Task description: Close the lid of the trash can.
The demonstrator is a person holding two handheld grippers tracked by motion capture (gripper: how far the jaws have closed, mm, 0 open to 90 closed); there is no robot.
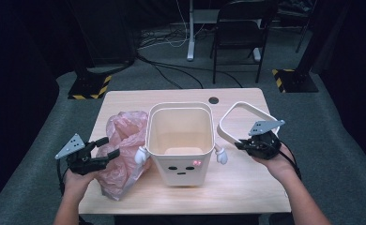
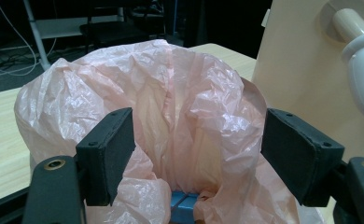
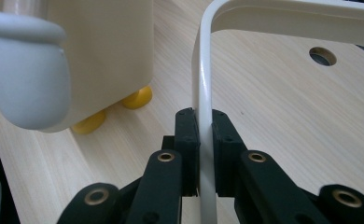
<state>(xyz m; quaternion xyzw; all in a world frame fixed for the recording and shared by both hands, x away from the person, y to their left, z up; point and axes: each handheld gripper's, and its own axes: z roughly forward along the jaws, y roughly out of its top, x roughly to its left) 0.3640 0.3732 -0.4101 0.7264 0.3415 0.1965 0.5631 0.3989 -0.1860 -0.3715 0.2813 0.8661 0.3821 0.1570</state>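
Right gripper (image 1: 245,143) pinches the white rounded-rectangle plastic rim ring (image 1: 243,123); left gripper (image 1: 107,147) gapes at the crumpled pink plastic bag (image 1: 123,149).

The ring is held tilted to the right of the cream plastic bin with a cartoon face (image 1: 179,141). Its near bar runs lengthwise straight up between the clenched jaws in the right gripper view, thin, smooth and glossy. The bag lies left of the bin on the pale wooden table (image 1: 247,187). In the left gripper view the bag's thin, wrinkled, translucent film bulges between released pads (image 2: 108,154), and whether they touch it I cannot tell. The left hand is nearer the bag; the bin's open mouth lies between both hands.
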